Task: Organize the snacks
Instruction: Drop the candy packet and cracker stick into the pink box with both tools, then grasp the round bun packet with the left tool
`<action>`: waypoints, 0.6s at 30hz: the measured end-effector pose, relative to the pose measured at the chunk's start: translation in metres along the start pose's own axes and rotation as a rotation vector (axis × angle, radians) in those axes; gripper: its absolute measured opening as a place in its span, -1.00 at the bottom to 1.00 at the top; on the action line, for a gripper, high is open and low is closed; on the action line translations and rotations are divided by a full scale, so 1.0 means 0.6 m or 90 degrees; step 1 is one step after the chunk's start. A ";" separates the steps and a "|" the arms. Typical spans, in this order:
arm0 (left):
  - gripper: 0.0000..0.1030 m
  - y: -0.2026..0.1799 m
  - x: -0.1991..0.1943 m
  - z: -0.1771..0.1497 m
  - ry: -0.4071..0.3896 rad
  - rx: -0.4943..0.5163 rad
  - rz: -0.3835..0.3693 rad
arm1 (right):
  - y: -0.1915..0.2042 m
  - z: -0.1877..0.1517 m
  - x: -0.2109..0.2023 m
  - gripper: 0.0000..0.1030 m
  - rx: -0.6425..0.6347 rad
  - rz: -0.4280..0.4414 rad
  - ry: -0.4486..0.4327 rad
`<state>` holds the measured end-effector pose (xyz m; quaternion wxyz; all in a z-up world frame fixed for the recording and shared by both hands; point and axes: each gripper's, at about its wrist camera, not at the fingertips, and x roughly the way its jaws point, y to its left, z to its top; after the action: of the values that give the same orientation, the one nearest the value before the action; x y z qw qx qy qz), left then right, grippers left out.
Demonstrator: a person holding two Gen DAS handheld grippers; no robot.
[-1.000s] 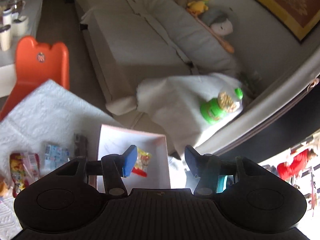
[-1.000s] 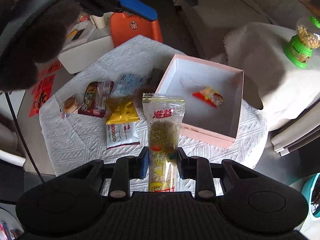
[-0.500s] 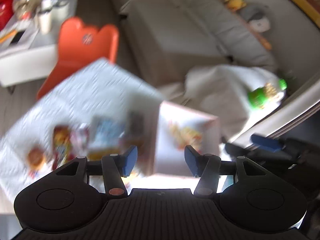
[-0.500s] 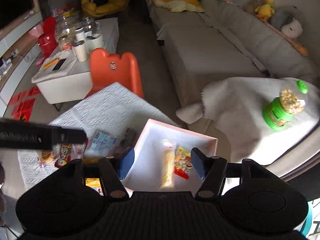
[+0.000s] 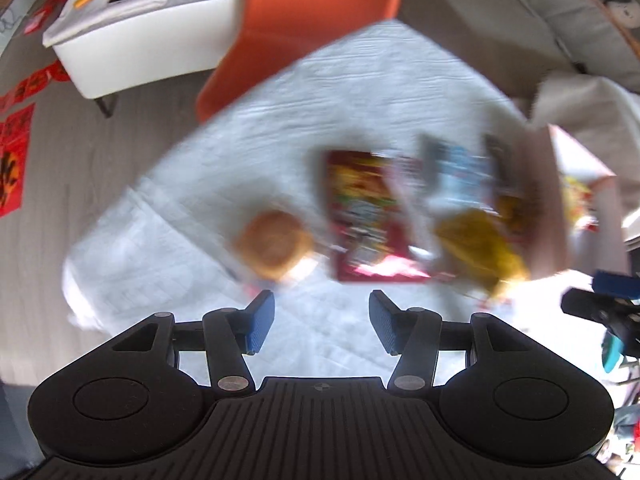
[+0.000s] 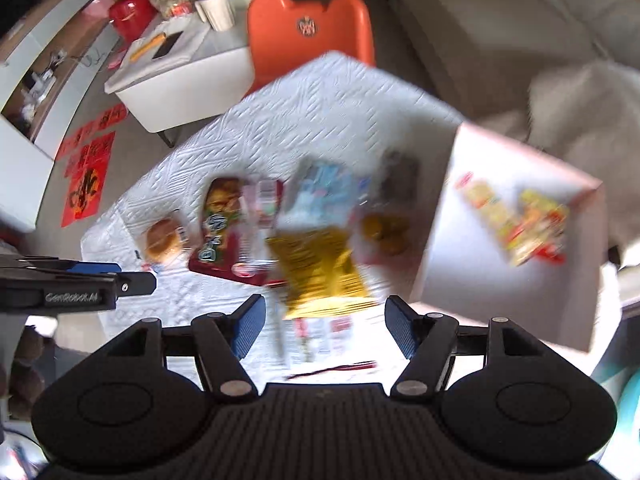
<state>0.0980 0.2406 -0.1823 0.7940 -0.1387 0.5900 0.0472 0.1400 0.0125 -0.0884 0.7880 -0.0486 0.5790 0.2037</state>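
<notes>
Both views are motion-blurred. My left gripper [image 5: 322,326] is open and empty above the white cloth, just short of a round brown pastry [image 5: 274,242] and a red snack packet [image 5: 366,216]. A yellow packet [image 5: 478,254] lies further right. My right gripper [image 6: 324,330] is open and empty, right over the yellow packet [image 6: 320,270]. The pink box [image 6: 516,240] at the right holds two colourful packets [image 6: 516,220]. The left gripper's fingers [image 6: 94,272] show at the left edge of the right wrist view.
Snacks lie on a white textured cloth [image 6: 312,120] over a small table. An orange chair [image 6: 310,38] stands behind it. A white low table [image 6: 180,72] with cups is at the far left, a grey sofa [image 5: 520,12] at the far right.
My right gripper let go of the long yellow packet into the pink box, then swung left over the loose snacks. My left gripper swept left from the box to the pastry side.
</notes>
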 end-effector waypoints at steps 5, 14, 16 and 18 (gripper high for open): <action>0.12 0.068 0.051 0.045 -0.025 0.012 0.023 | 0.031 -0.015 0.081 0.29 0.055 -0.006 0.030; 0.13 0.098 0.109 0.065 -0.027 0.008 -0.011 | 0.042 -0.051 0.166 0.29 0.058 -0.063 0.071; 0.13 0.099 0.110 0.058 -0.014 -0.031 -0.045 | 0.047 -0.039 0.167 0.29 0.048 -0.069 0.067; 0.13 0.092 0.111 0.048 0.002 -0.040 -0.084 | 0.053 -0.021 0.168 0.29 0.037 -0.076 0.065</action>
<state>0.1313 0.2956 -0.2468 0.7895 -0.2025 0.5793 0.0131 0.1414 0.0643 -0.1813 0.7694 -0.0706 0.6199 0.1368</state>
